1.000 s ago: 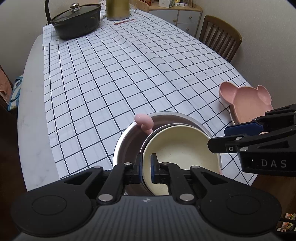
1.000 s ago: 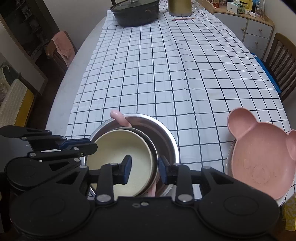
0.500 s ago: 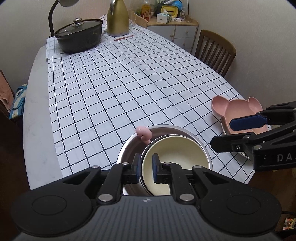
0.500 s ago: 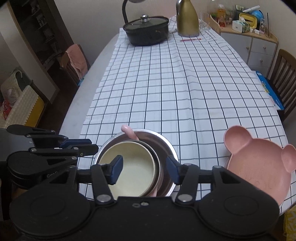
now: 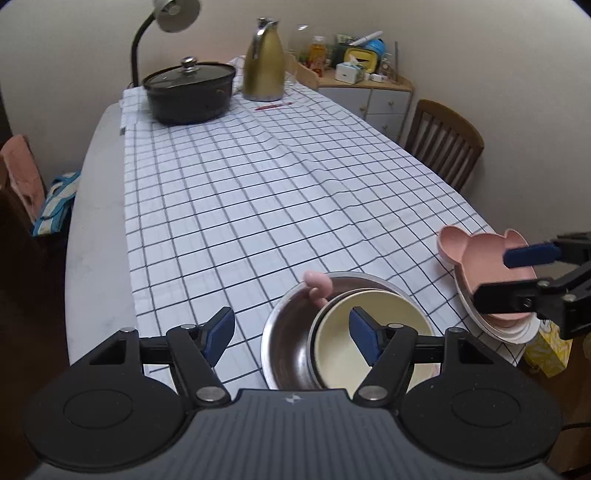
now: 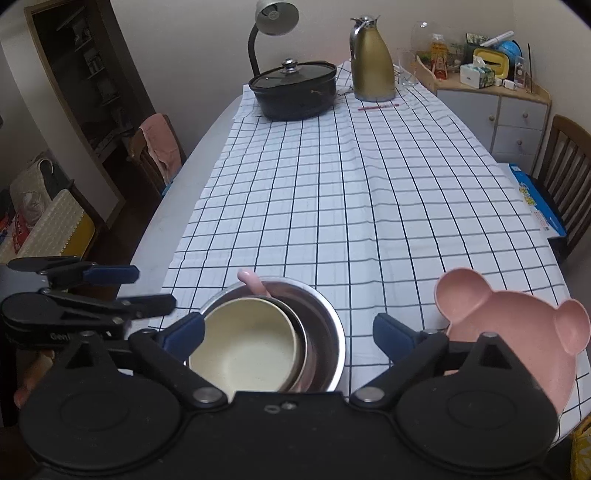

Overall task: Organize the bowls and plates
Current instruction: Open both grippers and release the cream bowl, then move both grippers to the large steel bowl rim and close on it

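A cream bowl [image 5: 340,354] [image 6: 243,347] sits nested in a steel bowl [image 5: 288,336] [image 6: 327,332] at the near edge of the checked cloth. A pink rounded piece [image 5: 317,282] [image 6: 253,281] pokes out from under it at the far rim. My left gripper [image 5: 291,332] hangs above the stack's left side, jaws opening, pads touching nothing. My right gripper [image 6: 288,334] straddles the stack from above, jaws opening wide, also touching nothing. A pink bear-shaped plate [image 5: 484,258] [image 6: 517,332] lies to the right on white plates [image 5: 509,332].
At the table's far end stand a black lidded pot [image 5: 188,94], a gold jug [image 5: 264,62], a desk lamp [image 6: 275,16] and a red pen [image 6: 376,107]. A wooden chair [image 5: 443,144] and a cabinet [image 6: 491,110] are on the right. The table edge [image 5: 96,258] is on the left.
Both grippers opened and let go of the bowls' rims. Both drew back and up from the stack, so more of the table shows. The bowls stayed in place.
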Demonstrator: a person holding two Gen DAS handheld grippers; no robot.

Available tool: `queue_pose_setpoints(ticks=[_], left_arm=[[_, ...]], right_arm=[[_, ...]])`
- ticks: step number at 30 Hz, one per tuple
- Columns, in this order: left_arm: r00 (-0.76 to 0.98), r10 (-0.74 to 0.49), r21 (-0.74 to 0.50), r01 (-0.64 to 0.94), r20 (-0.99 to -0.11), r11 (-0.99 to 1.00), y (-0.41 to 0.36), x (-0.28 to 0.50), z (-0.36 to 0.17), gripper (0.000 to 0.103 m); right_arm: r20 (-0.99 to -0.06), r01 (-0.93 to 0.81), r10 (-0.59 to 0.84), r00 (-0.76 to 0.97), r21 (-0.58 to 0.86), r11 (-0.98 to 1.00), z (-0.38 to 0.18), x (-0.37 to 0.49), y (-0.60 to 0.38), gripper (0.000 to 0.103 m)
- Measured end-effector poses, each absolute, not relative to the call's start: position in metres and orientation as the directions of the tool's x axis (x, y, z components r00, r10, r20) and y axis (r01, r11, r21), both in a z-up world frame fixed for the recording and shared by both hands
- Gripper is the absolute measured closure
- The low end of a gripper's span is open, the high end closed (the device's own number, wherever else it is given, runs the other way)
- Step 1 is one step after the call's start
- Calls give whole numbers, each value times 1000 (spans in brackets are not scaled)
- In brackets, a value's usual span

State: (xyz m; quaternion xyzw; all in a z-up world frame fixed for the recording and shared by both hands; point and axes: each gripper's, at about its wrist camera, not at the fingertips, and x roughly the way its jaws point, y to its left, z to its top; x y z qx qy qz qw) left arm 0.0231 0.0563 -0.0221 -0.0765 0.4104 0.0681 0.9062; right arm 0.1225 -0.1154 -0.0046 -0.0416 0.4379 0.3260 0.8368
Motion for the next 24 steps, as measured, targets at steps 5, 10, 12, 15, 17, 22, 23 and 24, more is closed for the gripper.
queue_pose_setpoints(ticks=[5, 10, 12, 15, 17, 22, 23, 24], left_arm=[[641, 90, -95, -248, -762, 964, 79, 16, -39, 35], [612, 82, -103, -261, -787, 960, 94, 13, -66, 35], [599, 76, -106, -263, -797, 959, 97, 13, -78, 35], [584, 45, -129, -254, -810, 959, 98, 13, -92, 35], [572, 28, -144, -254, -820, 956, 99, 15, -100, 35], [548, 8, -159, -257, -836, 953, 99, 18, -114, 35], [546, 8, -157, -255, -837, 954, 99, 20, -115, 35], [543, 5, -159, -255, -840, 954, 99, 21, -117, 35]], right_arm=[[-775, -553, 474, 417, 198, 810, -21, 128, -130, 4], [-797, -504, 437, 417, 197, 841, -45, 136, -144, 7], [-807, -486, 415, 420, 186, 854, -54, 139, -148, 9], [-826, -468, 397, 401, 187, 863, -69, 142, -152, 14], [-836, -464, 391, 383, 192, 865, -78, 143, -153, 21], [-856, -459, 391, 339, 212, 863, -97, 145, -149, 30], [-857, -461, 393, 332, 216, 861, -99, 145, -148, 31], [-858, -463, 395, 328, 218, 859, -101, 145, -145, 32]])
